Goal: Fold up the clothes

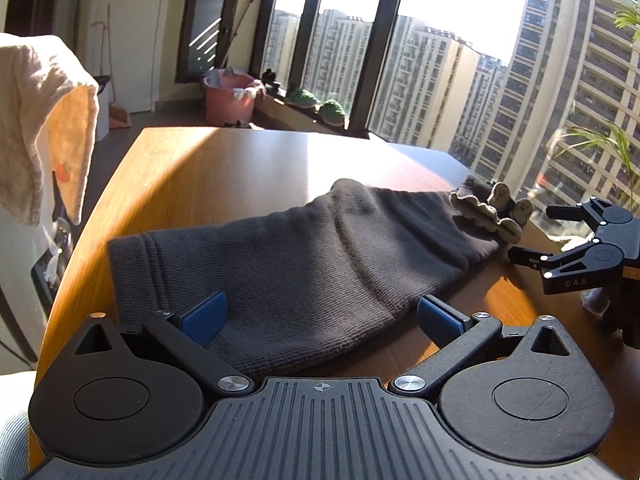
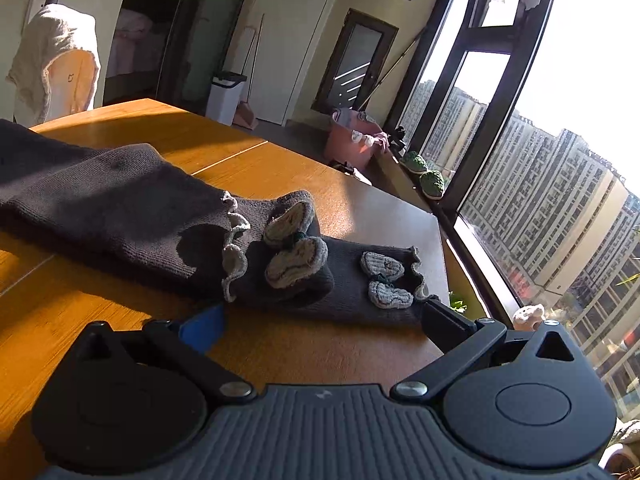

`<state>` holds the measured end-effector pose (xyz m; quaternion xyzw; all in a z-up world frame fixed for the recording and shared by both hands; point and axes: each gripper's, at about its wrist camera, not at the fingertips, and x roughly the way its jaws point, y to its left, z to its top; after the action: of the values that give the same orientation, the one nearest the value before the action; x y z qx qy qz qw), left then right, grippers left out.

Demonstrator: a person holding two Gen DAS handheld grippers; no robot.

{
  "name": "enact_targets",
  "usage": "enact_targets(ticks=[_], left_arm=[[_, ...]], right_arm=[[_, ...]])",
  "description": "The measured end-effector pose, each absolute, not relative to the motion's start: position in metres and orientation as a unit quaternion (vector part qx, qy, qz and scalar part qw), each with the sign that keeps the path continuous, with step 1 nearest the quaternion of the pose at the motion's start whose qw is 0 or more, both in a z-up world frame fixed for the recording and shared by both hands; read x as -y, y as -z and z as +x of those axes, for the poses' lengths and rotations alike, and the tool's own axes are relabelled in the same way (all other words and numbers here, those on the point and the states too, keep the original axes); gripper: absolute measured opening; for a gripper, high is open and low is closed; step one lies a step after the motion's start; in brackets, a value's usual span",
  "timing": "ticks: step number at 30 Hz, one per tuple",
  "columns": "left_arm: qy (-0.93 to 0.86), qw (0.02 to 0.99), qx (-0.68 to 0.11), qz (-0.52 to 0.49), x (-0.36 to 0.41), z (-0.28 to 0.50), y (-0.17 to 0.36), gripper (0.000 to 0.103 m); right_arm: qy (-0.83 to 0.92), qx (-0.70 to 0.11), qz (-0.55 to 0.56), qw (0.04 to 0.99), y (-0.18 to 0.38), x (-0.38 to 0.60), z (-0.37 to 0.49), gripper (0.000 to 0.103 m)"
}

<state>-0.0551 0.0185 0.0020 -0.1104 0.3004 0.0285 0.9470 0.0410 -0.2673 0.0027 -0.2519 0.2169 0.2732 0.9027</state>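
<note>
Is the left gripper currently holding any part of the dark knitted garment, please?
No, the left gripper is open, its blue fingers spread apart over the dark knitted garment.

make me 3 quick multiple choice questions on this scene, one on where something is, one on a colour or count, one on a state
1. Where does the dark grey knit garment lie?
A. on the wooden table
B. in the pink bucket
C. on the windowsill

2. What colour are the left claw pads?
A. red
B. blue
C. white

3. What state is the right claw in?
A. shut on the garment
B. open, holding nothing
C. shut on a bow

Answers:
1 A, the garment is spread flat across the tabletop.
2 B, both pads show blue in the left wrist view.
3 B, its jaws stand wide apart near the ruffled cuffs, with nothing between them.
</note>
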Motion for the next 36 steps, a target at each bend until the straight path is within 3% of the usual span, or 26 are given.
enact_targets(ticks=[22,30,36], left_arm=[[-0.056,0.945,-0.298,-0.120,-0.038,-0.080,-0.002,0.103],[-0.056,0.946,-0.288,-0.138,-0.037,-0.087,-0.004,0.103],[-0.068,0.951,-0.295,-0.067,-0.016,-0.075,-0.004,0.103]], right_arm=[[-0.331,-0.203,-0.289,0.875,-0.015,0.220,0.053,0.103],[-0.330,-0.214,-0.249,0.885,-0.008,0.245,0.049,0.103],[-0.337,-0.206,-0.248,0.885,-0.007,0.252,0.045,0.103]])
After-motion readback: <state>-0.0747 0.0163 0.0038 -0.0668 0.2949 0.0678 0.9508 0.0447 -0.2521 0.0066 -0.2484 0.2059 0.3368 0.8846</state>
